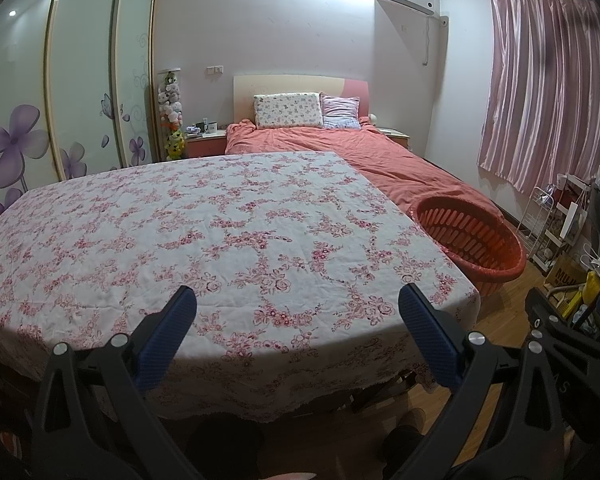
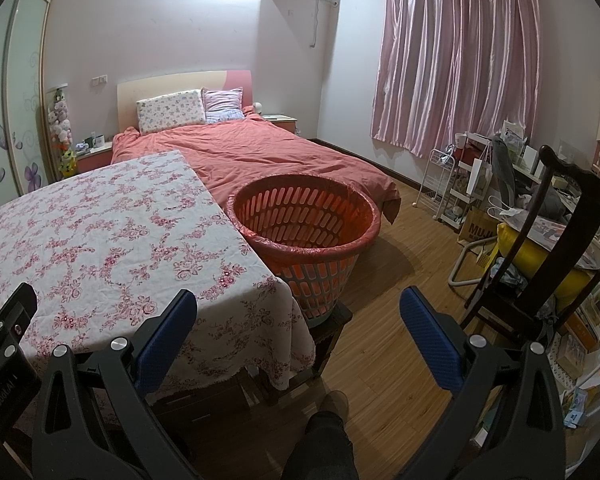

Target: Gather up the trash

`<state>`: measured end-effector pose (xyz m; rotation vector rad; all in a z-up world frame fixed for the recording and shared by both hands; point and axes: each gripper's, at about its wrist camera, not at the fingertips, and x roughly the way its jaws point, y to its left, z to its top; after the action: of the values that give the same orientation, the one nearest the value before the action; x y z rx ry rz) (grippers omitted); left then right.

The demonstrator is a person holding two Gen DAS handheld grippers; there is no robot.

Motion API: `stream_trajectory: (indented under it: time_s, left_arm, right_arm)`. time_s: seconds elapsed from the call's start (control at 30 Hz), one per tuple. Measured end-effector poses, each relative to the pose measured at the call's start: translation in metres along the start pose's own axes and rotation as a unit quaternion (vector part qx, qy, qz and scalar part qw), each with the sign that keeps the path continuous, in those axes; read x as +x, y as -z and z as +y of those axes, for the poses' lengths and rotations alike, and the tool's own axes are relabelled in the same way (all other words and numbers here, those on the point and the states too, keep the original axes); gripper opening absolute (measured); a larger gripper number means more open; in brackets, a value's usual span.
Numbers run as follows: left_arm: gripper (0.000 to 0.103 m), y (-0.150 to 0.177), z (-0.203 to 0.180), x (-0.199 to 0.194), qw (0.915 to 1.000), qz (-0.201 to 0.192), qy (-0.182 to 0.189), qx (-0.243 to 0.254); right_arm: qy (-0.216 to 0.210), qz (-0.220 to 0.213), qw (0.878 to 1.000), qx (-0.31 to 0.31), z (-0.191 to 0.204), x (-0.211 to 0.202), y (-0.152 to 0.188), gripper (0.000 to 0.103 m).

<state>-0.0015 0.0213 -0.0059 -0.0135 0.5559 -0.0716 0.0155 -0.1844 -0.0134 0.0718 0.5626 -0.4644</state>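
Observation:
A red slotted plastic basket [image 2: 306, 220] lined with a red bag stands on a low dark stool at the table's right side; its rim shows in the left wrist view too, basket [image 1: 470, 236]. My left gripper [image 1: 298, 304] hangs open over the near edge of the floral tablecloth [image 1: 204, 232], nothing between its blue pads. My right gripper [image 2: 298, 308] is open too, above the table's right corner and the floor in front of the basket. No loose trash shows on the cloth [image 2: 100, 232]. Part of the right gripper [image 1: 556, 328] appears at the left view's right edge.
A bed with a salmon cover [image 2: 260, 152] lies beyond the table. A dark wooden chair [image 2: 540, 248] with a yellow cushion and cluttered racks [image 2: 460, 184] fill the right side. Wood floor [image 2: 400, 280] lies between basket and chair. A person's leg and shoe [image 2: 332, 420] are below.

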Motion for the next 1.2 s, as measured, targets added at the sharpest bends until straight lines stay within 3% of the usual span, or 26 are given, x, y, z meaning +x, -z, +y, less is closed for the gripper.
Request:
stream_trajectory:
  time_s: [1.2]
  left_arm:
    - [0.099, -0.002, -0.0024, -0.0051, 0.9999, -0.013, -0.001, 0.007]
  right_arm:
    - [0.0, 0.0, 1.0, 0.001, -0.0025, 0.0002, -0.0007, 0.1]
